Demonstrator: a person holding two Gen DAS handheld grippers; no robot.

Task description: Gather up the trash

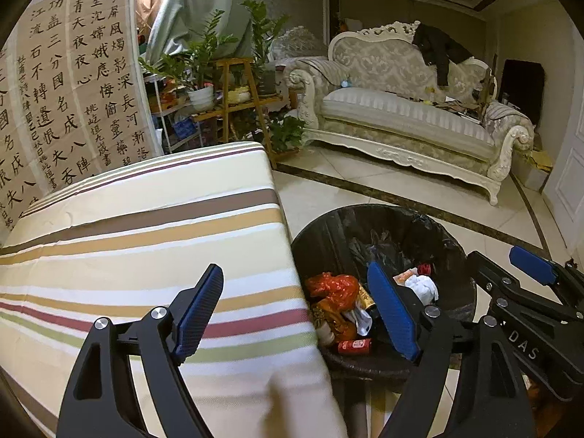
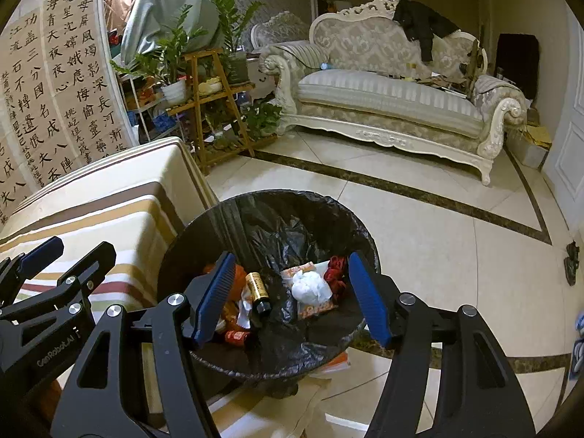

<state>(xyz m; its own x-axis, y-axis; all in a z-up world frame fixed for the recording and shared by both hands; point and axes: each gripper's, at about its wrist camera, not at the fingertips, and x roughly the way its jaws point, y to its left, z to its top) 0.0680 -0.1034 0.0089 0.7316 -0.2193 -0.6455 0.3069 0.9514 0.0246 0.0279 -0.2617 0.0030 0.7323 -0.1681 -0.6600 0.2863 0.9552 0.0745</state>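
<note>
Hovering over the bin [image 2: 270,292] with jaws spread wide and empty, the right gripper [image 2: 292,299] and left gripper [image 1: 299,314] look done dropping: trash [image 2: 310,286] sits inside, so next means finding more on the table [image 1: 146,248].

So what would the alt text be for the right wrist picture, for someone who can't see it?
An open, empty right hand-held gripper hovers over a black-lined trash bin holding a crumpled white tissue, a small brown bottle and red wrappers. A striped table stands left, an ornate sofa behind.
</note>
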